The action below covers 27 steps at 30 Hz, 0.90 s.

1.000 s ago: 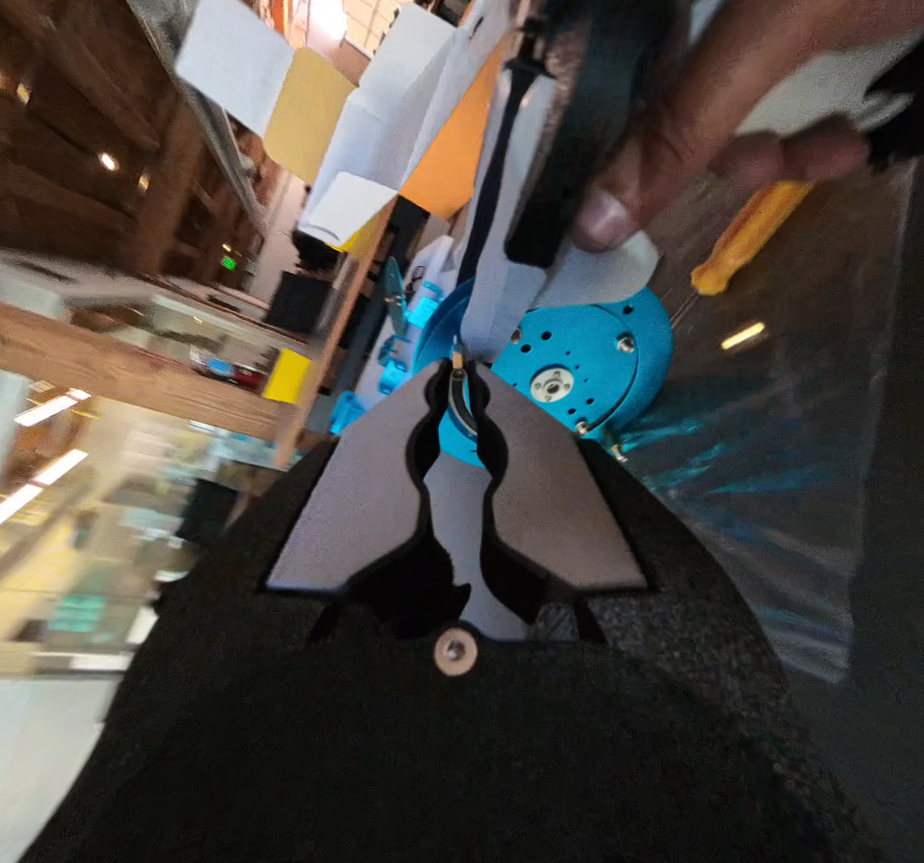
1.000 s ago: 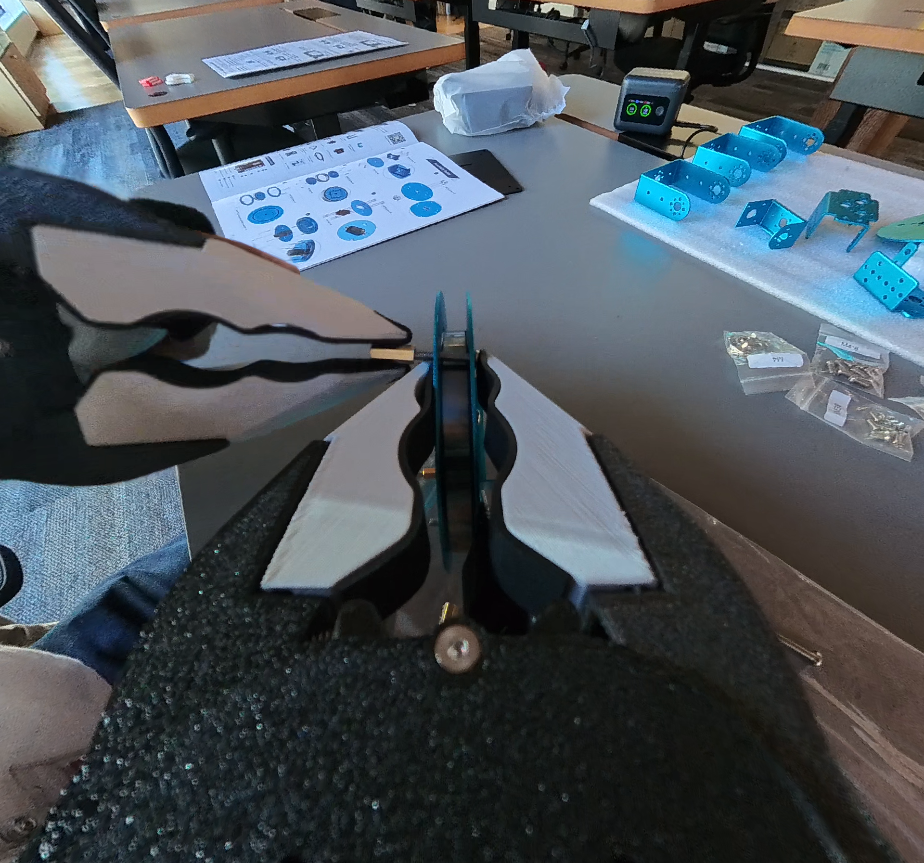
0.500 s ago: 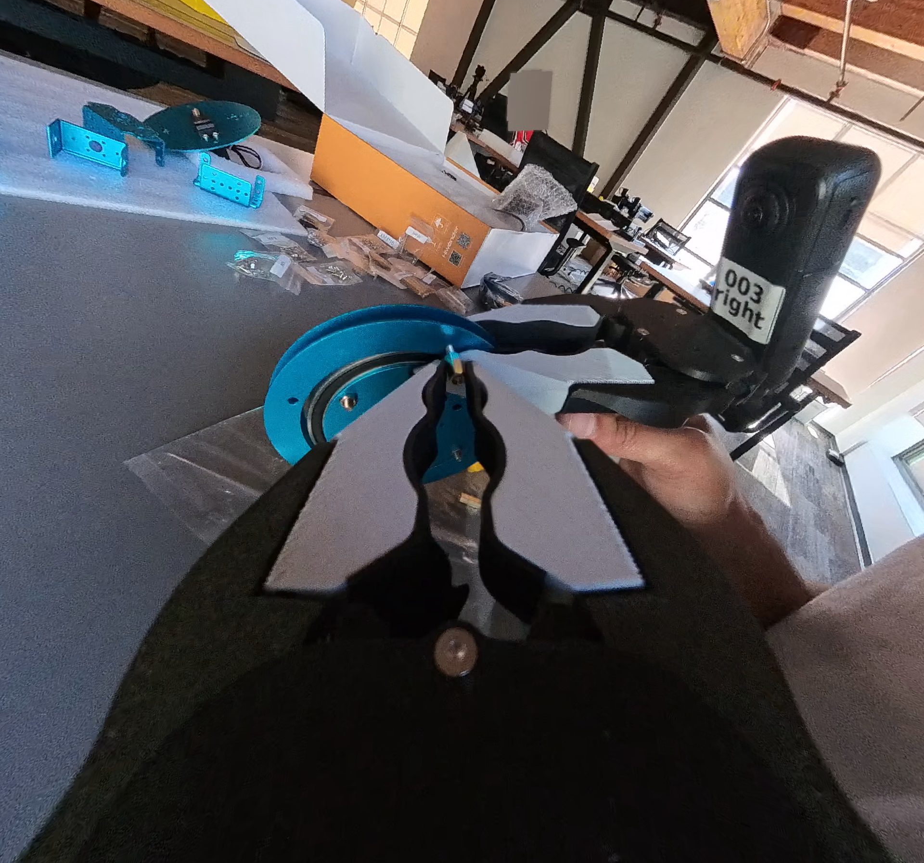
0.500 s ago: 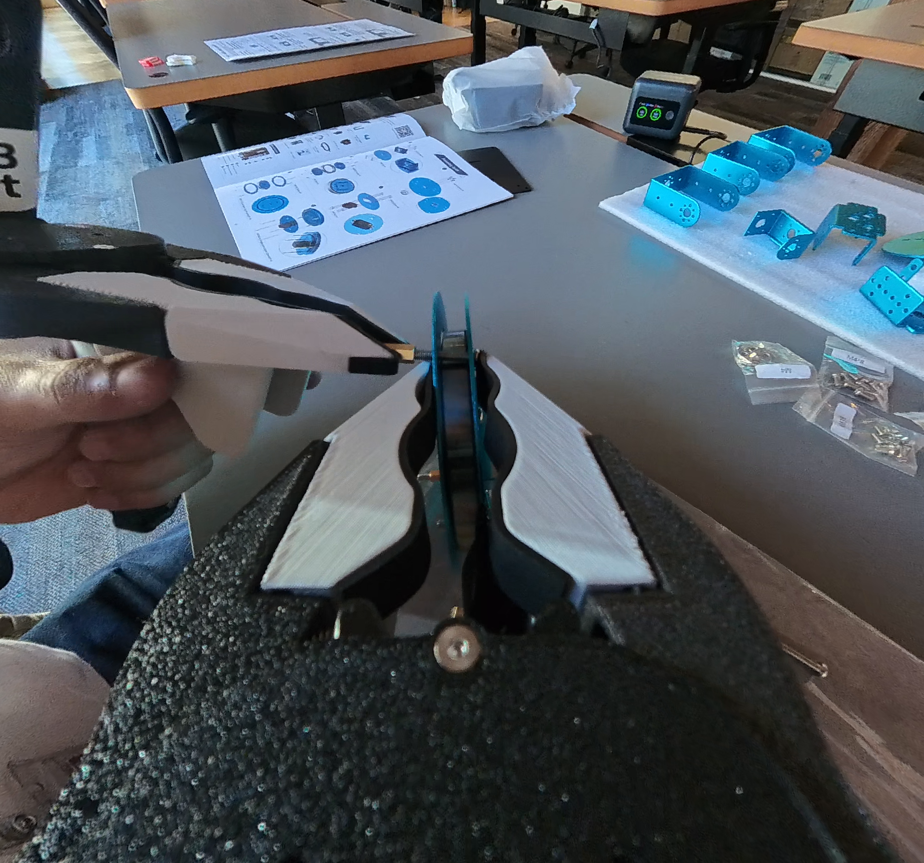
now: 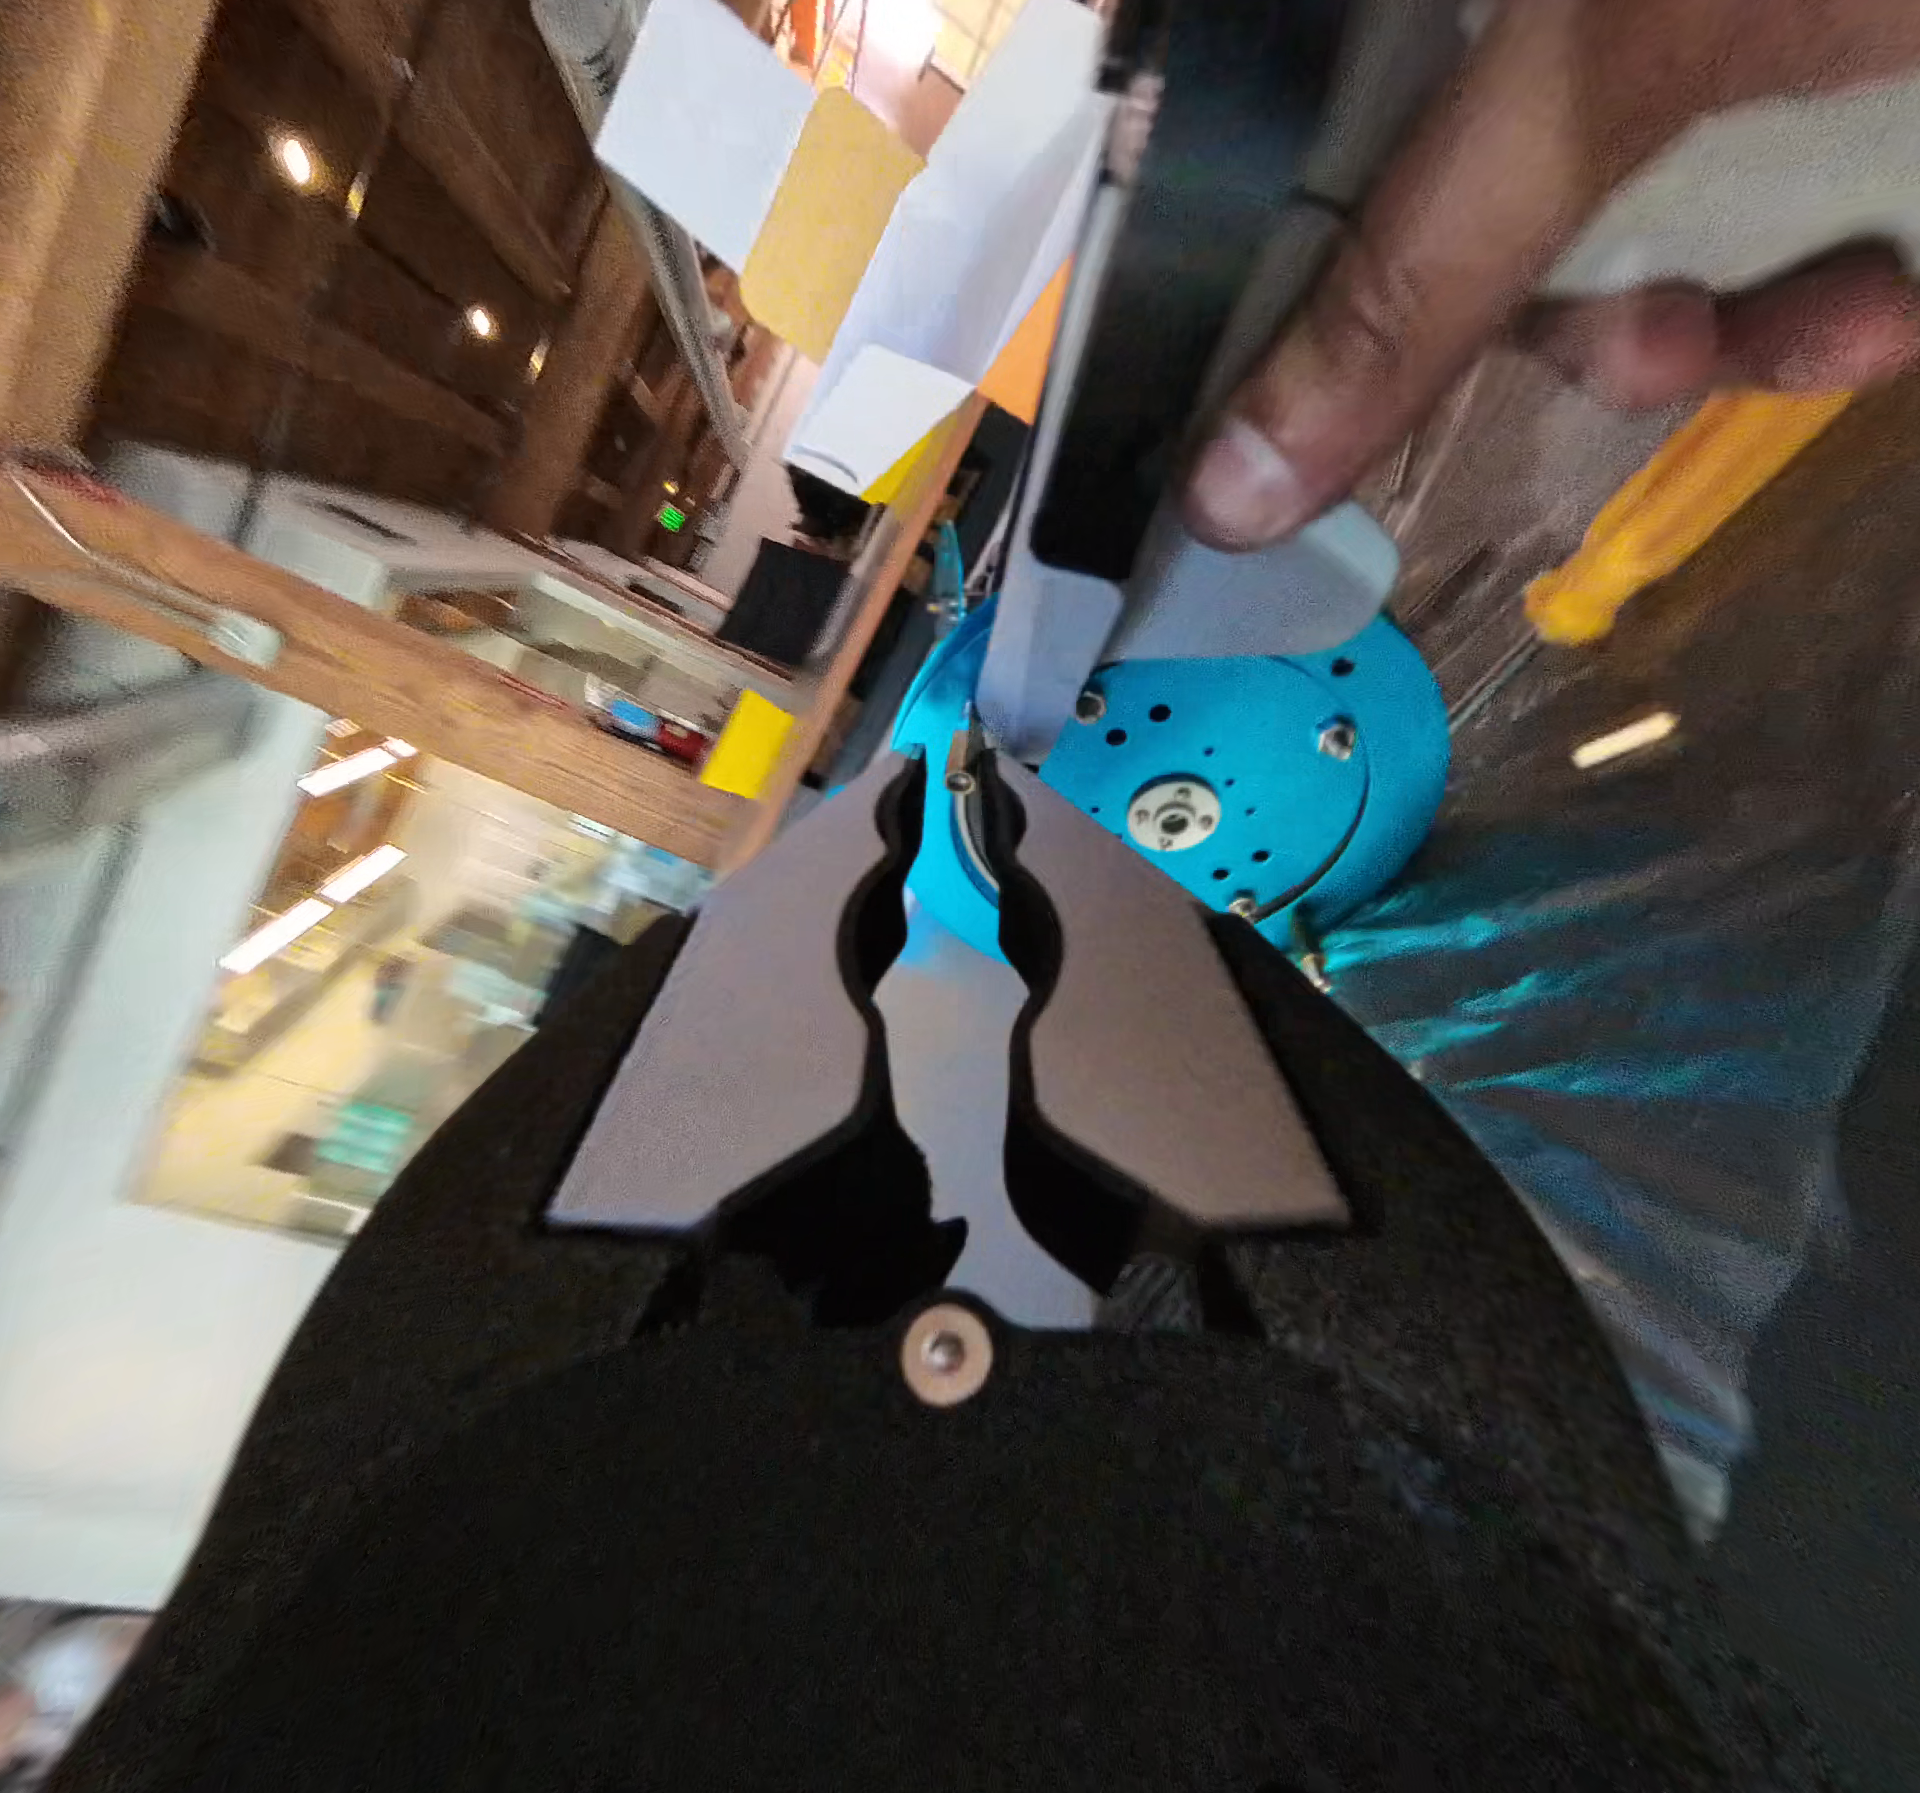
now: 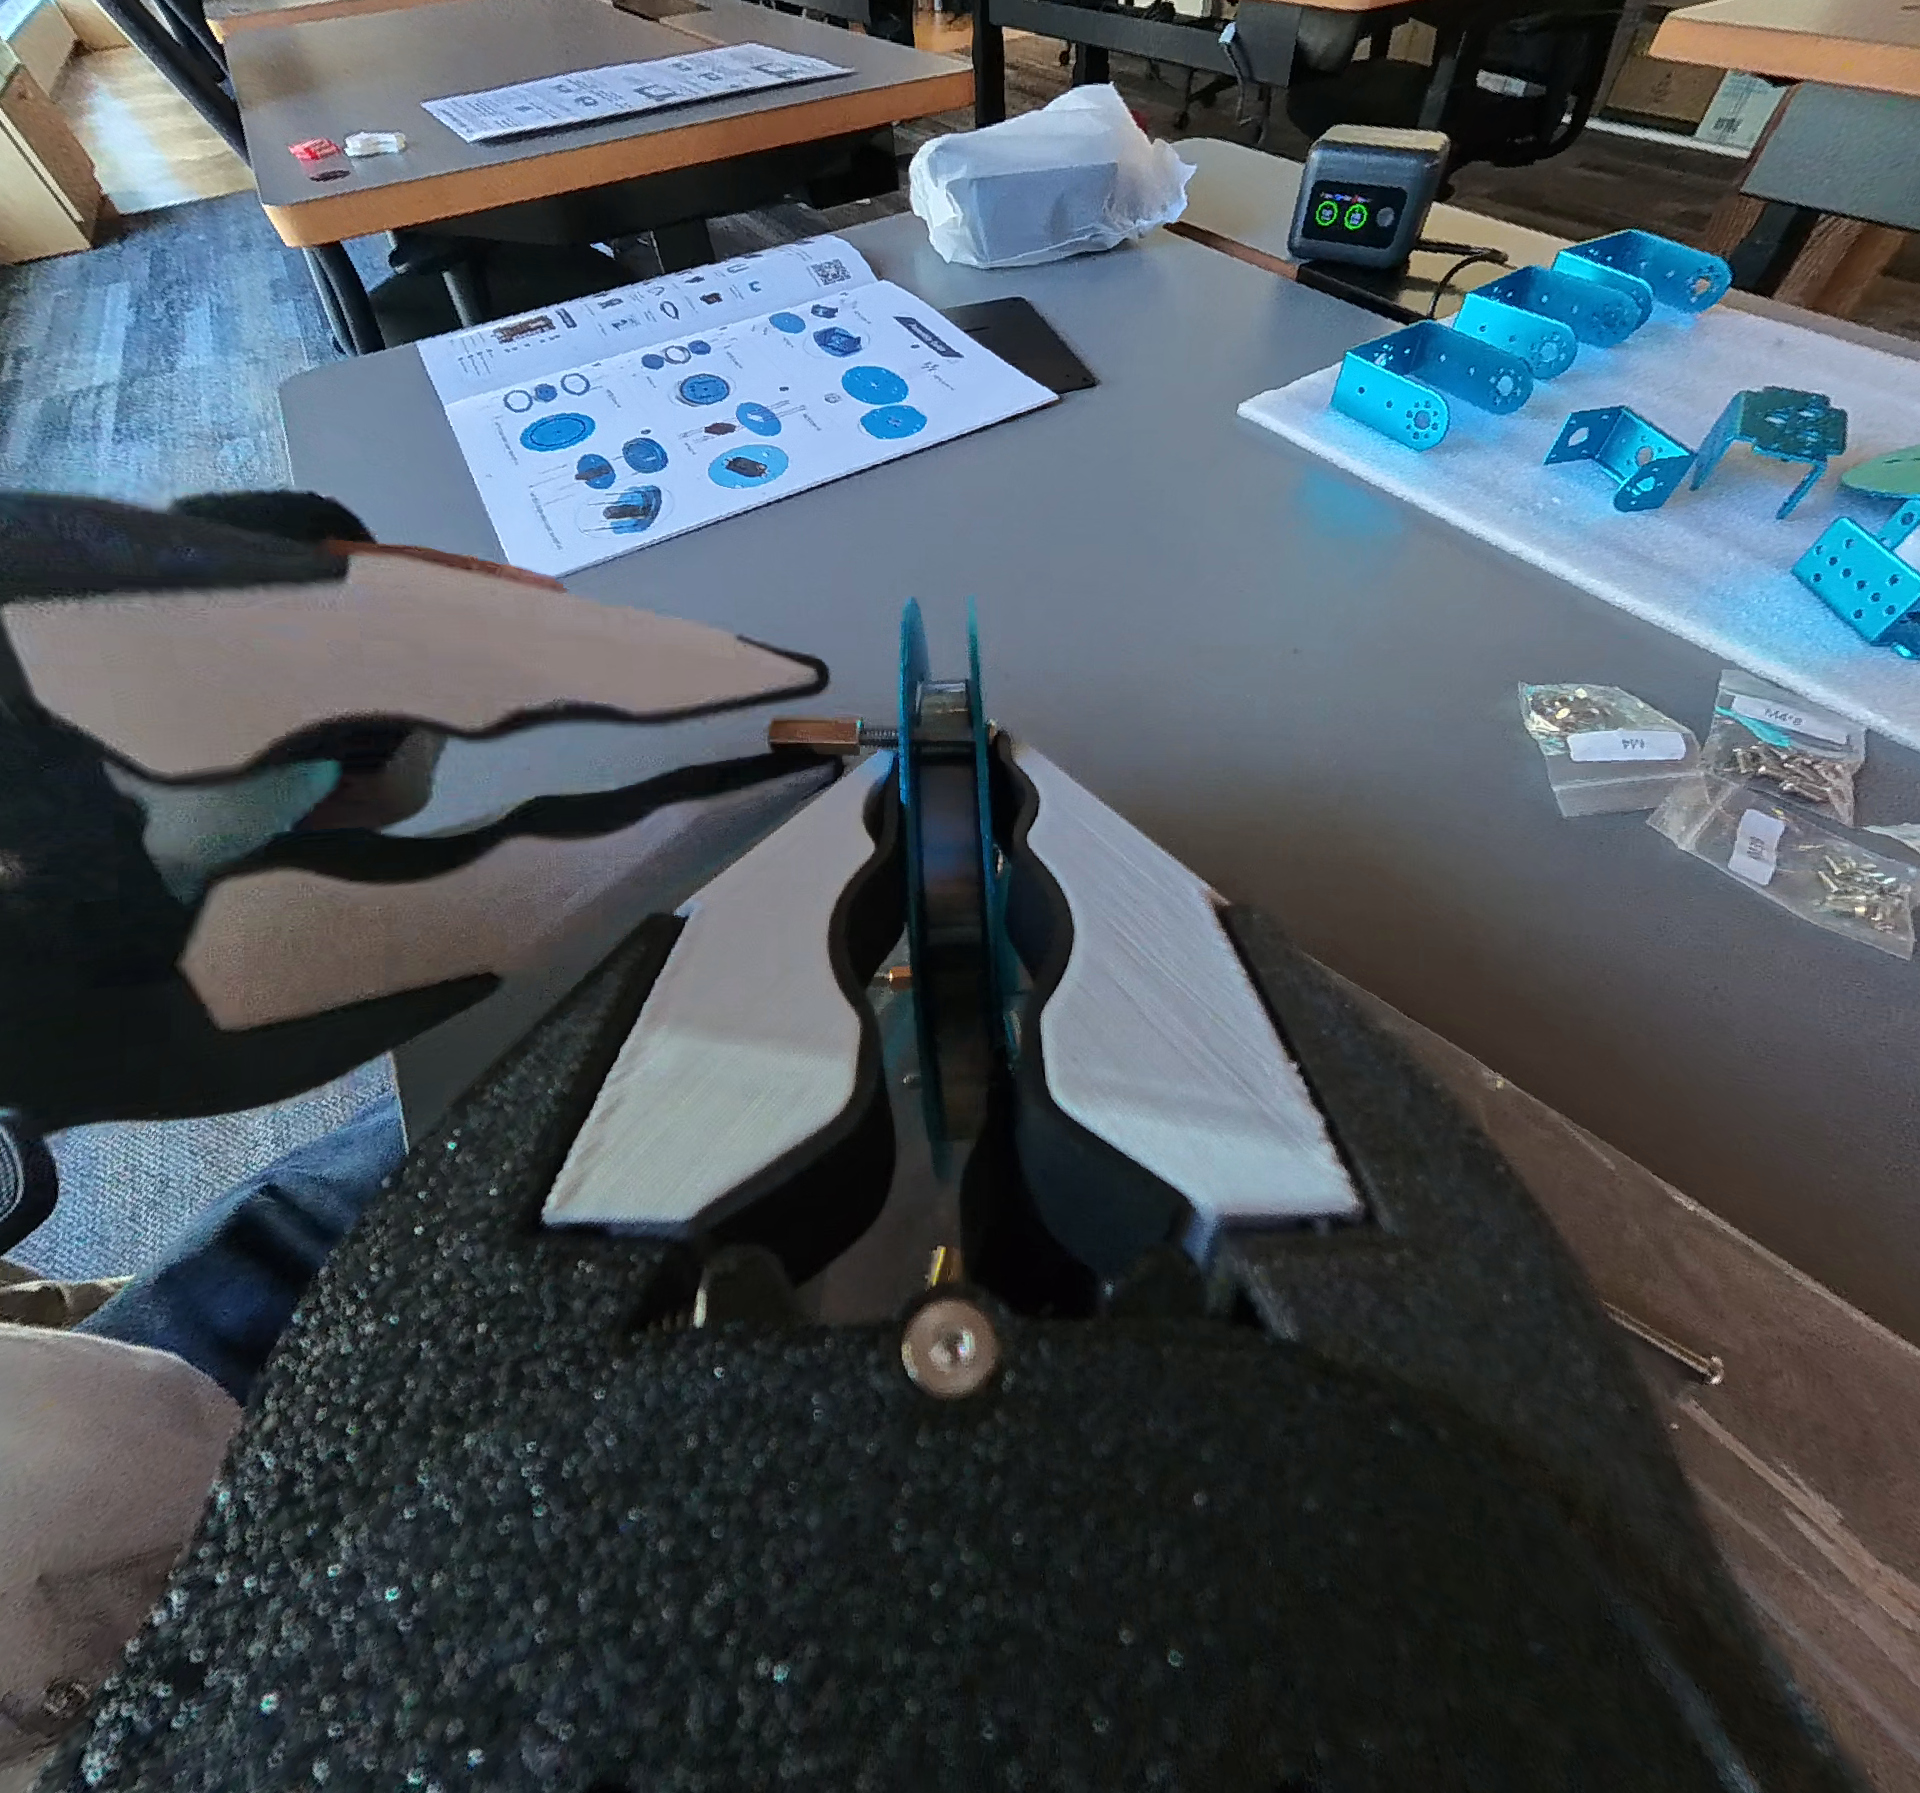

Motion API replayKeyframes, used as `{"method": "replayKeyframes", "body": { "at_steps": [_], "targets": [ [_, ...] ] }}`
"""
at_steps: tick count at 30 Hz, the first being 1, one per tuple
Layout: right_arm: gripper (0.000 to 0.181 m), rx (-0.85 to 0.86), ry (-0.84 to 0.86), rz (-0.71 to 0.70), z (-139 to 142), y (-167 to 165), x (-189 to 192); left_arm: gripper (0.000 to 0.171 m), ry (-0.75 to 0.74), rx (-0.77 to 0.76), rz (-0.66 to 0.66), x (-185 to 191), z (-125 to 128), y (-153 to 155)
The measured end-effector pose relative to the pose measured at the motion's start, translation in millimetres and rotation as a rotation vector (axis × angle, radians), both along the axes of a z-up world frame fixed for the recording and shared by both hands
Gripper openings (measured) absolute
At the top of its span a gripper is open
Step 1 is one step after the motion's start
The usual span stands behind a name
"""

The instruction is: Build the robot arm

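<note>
My right gripper (image 6: 940, 756) is shut on a blue double-disc assembly (image 6: 938, 912) and holds it on edge above the grey table (image 6: 1247, 652). A small brass standoff (image 6: 816, 735) sticks out of the disc's left face on a thread. My left gripper (image 6: 826, 720) comes in from the left, its jaws a little apart around the standoff. In the rolled, blurred left wrist view, the standoff (image 5: 961, 761) sits between my left gripper's (image 5: 958, 777) tips with a gap on each side. The disc face (image 5: 1247, 767) lies just beyond. A hand (image 5: 1455, 237) holds the right gripper (image 5: 1049, 663) above it.
An open instruction booklet (image 6: 727, 393) lies at the far left of the table. A white foam sheet (image 6: 1403, 476) with several blue brackets (image 6: 1434, 382) is at the right, with bags of screws (image 6: 1600, 735) nearer. A yellow-handled screwdriver (image 5: 1662, 507) lies on clear plastic (image 5: 1610, 1016).
My left gripper was level half a second ago and has rolled back to its earlier tilt. Its jaws stand slightly wider around the standoff. The right gripper and disc have stayed put.
</note>
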State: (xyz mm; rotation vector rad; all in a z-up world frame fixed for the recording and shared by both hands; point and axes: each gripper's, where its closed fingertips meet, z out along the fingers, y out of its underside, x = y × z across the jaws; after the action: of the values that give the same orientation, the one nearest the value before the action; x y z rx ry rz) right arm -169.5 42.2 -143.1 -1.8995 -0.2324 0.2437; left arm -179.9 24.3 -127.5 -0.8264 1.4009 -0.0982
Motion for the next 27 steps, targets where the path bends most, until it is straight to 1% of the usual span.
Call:
{"method": "replayKeyframes", "body": {
  "at_steps": [2,3,6,7,8,9,11,13,14,15,16,18,19,20,21,22,24,26,27],
  "targets": [
    [0.014,0.001,0.008,-0.002,0,0,1,0.017,-0.098,-0.355,-0.031,-2,-1,-1],
    [0.014,0.001,0.008,-0.001,0,0,1,0.021,-0.155,-0.564,-0.054,-3,0,-3],
    [0.014,0.003,0.007,0.002,0,0,0,0.021,-0.362,-1.216,-0.183,-2,5,-12],
    [0.014,0.003,0.006,0.002,0,0,-1,0.021,-0.425,-1.396,-0.222,-2,6,-12],
    [0.014,0.003,0.006,0.003,0,1,-1,0.022,-0.476,-1.539,-0.251,-1,6,-11],
    [0.014,0.003,0.007,0.005,0,1,-2,0.021,-0.531,-1.634,-0.270,-1,6,-9],
    [0.014,0.003,0.006,0.006,0,1,-2,0.021,-0.630,-1.729,-0.286,-1,7,-3],
    [0.014,0.003,0.007,0.008,0,0,-3,0.020,-0.691,-1.770,-0.303,0,10,-2],
    [0.014,0.003,0.007,0.009,0,0,-3,0.017,-0.701,-1.785,-0.305,2,11,-2],
    [0.014,0.003,0.005,0.007,0,0,-3,0.010,-0.707,-1.790,-0.280,3,9,-1],
    [0.013,0.003,0.003,0.006,0,0,-3,0.006,-0.709,-1.785,-0.268,4,8,0],
    [0.014,0.002,0.004,0.003,0,-1,-1,0.004,-0.671,-1.739,-0.251,5,7,-1],
    [0.014,0.001,0.007,0.003,0,-1,-1,0.005,-0.620,-1.654,-0.225,6,6,-2],
    [0.014,0.001,0.006,0.001,0,-1,0,0.004,-0.541,-1.510,-0.194,6,4,-4],
    [0.014,0.001,0.009,0.002,0,-2,1,0.004,-0.441,-1.321,-0.167,7,3,-5],
    [0.014,0.001,0.015,0.003,0,-2,1,0.004,-0.334,-1.097,-0.143,6,1,-6],
    [0.013,-0.001,0.020,0.008,-1,-2,1,0.005,-0.115,-0.562,-0.106,6,-3,-6],
    [0.013,-0.002,0.026,0.012,-1,-3,0,0.004,0.096,0.062,-0.086,4,-7,-3],
    [0.014,0.001,0.020,0.003,-1,-2,1,0.005,0.156,0.260,-0.075,4,-6,0]
  ]
}}
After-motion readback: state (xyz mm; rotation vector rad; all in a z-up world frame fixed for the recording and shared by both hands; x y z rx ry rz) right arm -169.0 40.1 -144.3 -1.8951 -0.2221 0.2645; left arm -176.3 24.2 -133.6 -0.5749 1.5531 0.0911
